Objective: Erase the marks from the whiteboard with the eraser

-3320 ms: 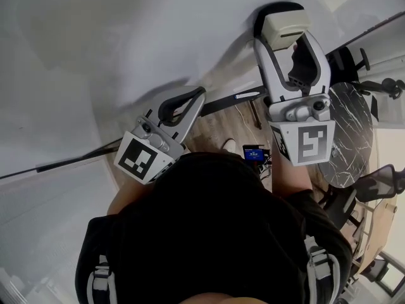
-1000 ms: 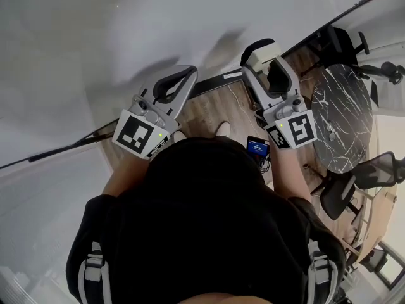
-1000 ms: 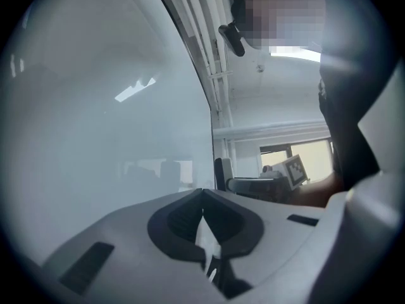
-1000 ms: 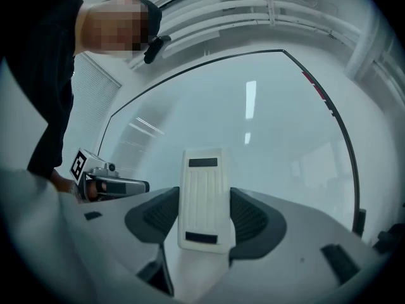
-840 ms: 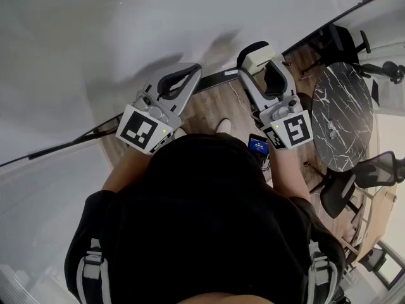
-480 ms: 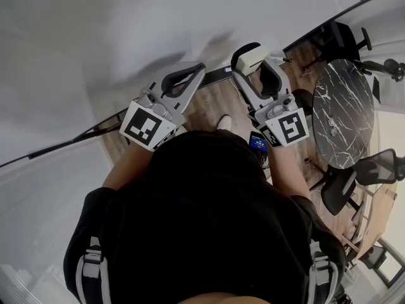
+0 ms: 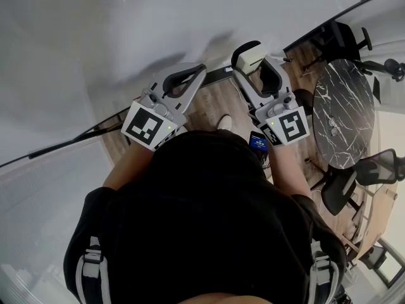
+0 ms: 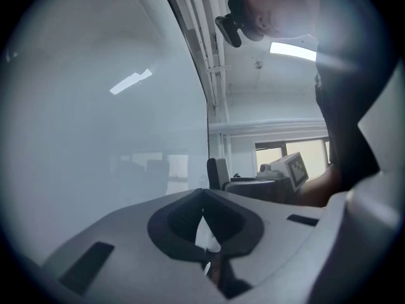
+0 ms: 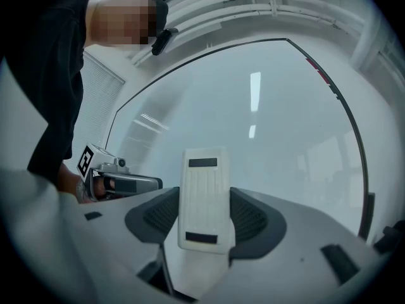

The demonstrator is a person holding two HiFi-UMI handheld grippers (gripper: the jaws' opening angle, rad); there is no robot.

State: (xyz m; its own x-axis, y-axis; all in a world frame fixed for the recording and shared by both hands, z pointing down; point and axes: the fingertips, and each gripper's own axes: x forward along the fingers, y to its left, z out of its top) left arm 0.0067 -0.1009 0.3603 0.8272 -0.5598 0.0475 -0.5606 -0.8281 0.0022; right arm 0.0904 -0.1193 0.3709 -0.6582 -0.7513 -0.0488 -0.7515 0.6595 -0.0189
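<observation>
Clamped across its width in the right gripper: the eraser, long axis out along the jaws, near the bottom edge of the whiteboard; touching or not, cannot tell. Left gripper closed together, empty, just beside. No marks visible.
</observation>
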